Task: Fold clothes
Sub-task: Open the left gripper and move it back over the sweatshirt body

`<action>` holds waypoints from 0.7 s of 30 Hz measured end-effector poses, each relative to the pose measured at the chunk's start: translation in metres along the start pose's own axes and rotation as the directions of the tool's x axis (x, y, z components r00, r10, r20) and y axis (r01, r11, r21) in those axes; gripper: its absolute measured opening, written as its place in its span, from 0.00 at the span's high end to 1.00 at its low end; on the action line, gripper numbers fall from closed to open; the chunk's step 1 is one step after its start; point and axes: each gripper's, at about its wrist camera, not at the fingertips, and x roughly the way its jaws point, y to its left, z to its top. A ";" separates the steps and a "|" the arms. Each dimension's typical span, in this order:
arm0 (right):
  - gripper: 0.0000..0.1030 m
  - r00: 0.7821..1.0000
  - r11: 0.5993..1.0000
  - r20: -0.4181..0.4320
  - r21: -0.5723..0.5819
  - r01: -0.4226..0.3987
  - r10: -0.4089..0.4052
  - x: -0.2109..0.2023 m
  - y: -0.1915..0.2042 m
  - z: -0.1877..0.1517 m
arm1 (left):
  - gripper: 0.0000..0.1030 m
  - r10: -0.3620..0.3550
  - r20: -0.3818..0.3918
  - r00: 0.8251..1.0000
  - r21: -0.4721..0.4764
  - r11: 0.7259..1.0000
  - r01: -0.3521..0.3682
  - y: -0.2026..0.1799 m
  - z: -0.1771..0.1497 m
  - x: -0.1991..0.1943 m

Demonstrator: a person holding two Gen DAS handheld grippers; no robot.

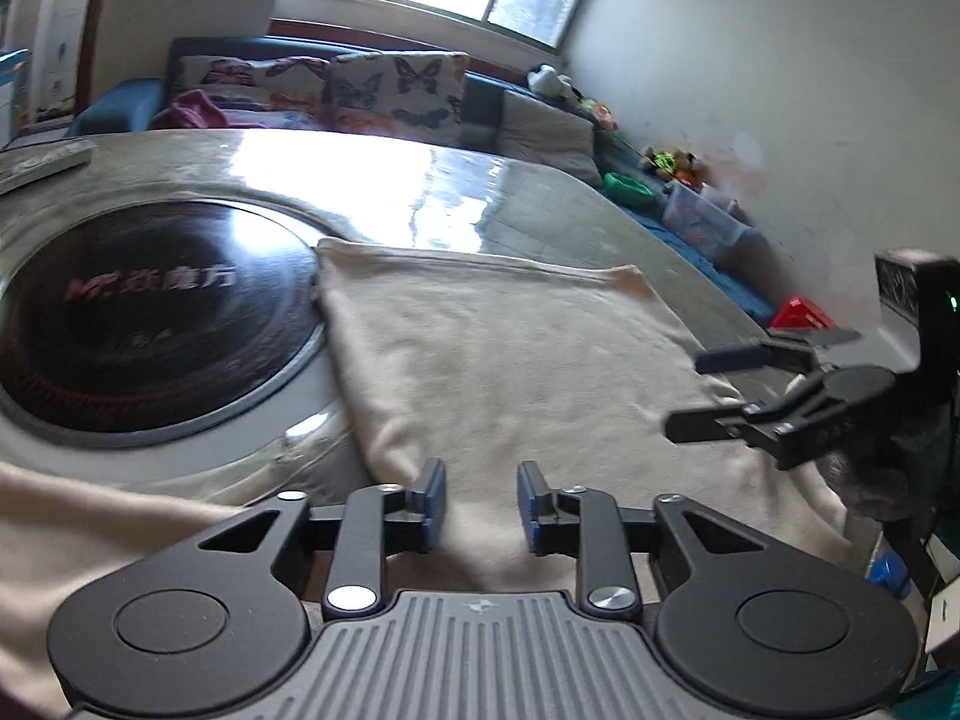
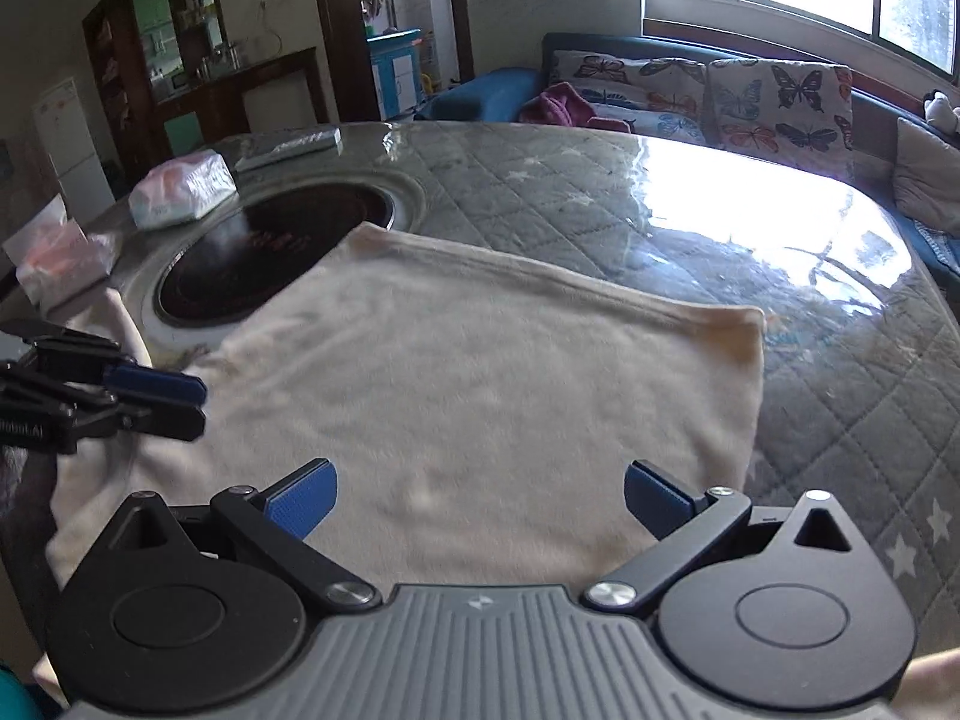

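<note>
Left claw (image 1: 481, 507) slightly parted, right claw (image 2: 480, 501) wide, both empty. Poised above cloth (image 2: 480, 372) spread flat ahead on desk (image 2: 840, 372), probably for regripping edges.

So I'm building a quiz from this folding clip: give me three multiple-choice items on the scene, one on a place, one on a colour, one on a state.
1. Where does the far left corner of the beige cloth lie?
A. over the edge of the round black cooktop
B. on the sofa
C. on the floor

2. What colour are the pads of the grippers?
A. red
B. blue
C. yellow

3. How do the jaws of the right gripper stand?
A. shut on the cloth
B. shut on a cushion
C. wide open, nothing between them

Answers:
1. A: in the right wrist view that corner overlaps the dark disc set in the table.
2. B: blue pads show on the right gripper, and on the left gripper too.
3. C: the fingers are spread far apart above the cloth, gripping nothing.
</note>
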 end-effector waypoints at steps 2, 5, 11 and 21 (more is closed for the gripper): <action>0.00 1.000 1.000 -0.014 0.010 0.014 -0.014 0.000 -0.003 -0.007 | 0.76 0.010 0.011 1.000 -0.018 1.000 -0.009 0.004 -0.003 -0.005; 0.00 0.999 0.999 -0.004 -0.006 0.047 -0.047 -0.002 -0.005 -0.014 | 0.76 0.004 0.045 0.999 -0.026 1.000 -0.003 0.006 -0.008 -0.017; 0.00 0.998 0.998 -0.004 -0.027 0.060 -0.061 -0.001 -0.001 -0.016 | 0.73 0.212 0.122 0.970 -0.060 0.977 -0.206 0.030 -0.016 -0.050; 0.00 0.997 0.997 -0.001 -0.032 0.071 -0.071 0.000 0.001 -0.015 | 0.71 0.603 0.096 0.792 -0.272 0.781 -0.562 0.096 -0.039 -0.098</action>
